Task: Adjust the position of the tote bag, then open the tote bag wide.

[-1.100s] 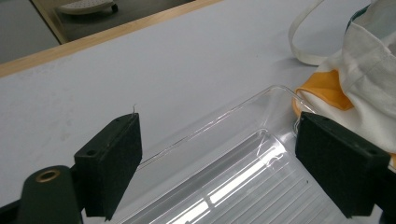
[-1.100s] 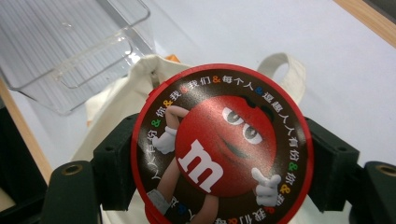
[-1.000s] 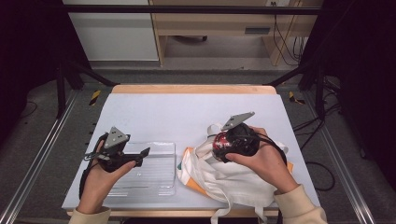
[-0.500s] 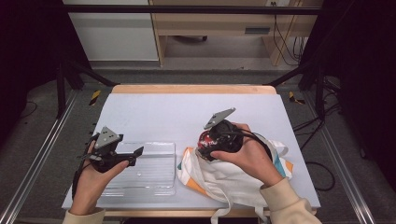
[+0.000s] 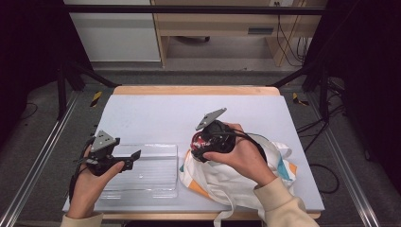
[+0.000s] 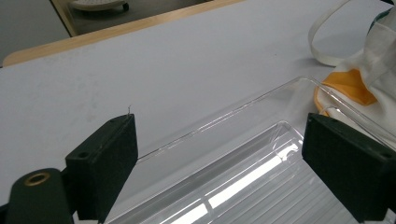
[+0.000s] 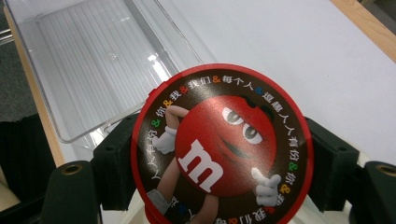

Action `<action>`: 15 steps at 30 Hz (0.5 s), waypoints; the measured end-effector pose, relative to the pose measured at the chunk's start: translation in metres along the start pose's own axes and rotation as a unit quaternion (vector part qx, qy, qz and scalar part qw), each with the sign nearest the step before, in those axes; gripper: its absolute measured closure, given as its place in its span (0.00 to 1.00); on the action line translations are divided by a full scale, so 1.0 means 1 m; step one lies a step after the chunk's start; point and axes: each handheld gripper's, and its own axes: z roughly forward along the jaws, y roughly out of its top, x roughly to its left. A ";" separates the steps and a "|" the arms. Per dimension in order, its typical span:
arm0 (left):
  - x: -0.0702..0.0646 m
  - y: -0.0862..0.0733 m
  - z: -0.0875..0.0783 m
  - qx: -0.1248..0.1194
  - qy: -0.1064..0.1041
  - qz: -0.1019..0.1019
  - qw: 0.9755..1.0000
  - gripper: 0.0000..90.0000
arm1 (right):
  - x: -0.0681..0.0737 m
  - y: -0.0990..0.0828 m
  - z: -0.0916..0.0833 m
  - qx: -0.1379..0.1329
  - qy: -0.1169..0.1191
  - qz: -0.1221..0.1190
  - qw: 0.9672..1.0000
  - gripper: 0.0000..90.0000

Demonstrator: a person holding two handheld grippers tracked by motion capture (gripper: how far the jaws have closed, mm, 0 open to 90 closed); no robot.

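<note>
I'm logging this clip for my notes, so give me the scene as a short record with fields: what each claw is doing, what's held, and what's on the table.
surface: white table top with a wooden far edge
left claw: open, jaws either side of the clear ribbed plastic tray, nothing gripped
right claw: shut on a round red-rimmed candy tin with a red cartoon face
tin position: above the table, between tray and bag
other item: white cloth tote bag with orange and teal patches, lying crumpled beside the tray
tray contents: empty

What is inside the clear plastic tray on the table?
The clear tray looks empty: its ribbed bottom shows bare. The left gripper and hand cover its left part in the high view.
</note>
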 end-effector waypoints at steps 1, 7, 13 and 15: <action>0.001 0.000 0.000 0.001 0.000 0.001 1.000 0.12 | 0.000 0.001 0.000 0.000 0.001 -0.001 1.000 0.28; 0.011 -0.004 -0.003 -0.002 0.000 -0.009 1.000 0.11 | 0.004 0.005 0.003 -0.003 0.004 -0.005 1.000 0.28; 0.016 -0.004 -0.009 -0.010 0.004 -0.017 1.000 0.11 | 0.006 0.011 0.006 -0.007 0.005 -0.008 1.000 0.28; 0.018 -0.005 -0.010 -0.009 0.004 -0.017 1.000 0.11 | 0.006 0.013 0.008 -0.007 0.006 -0.009 1.000 0.28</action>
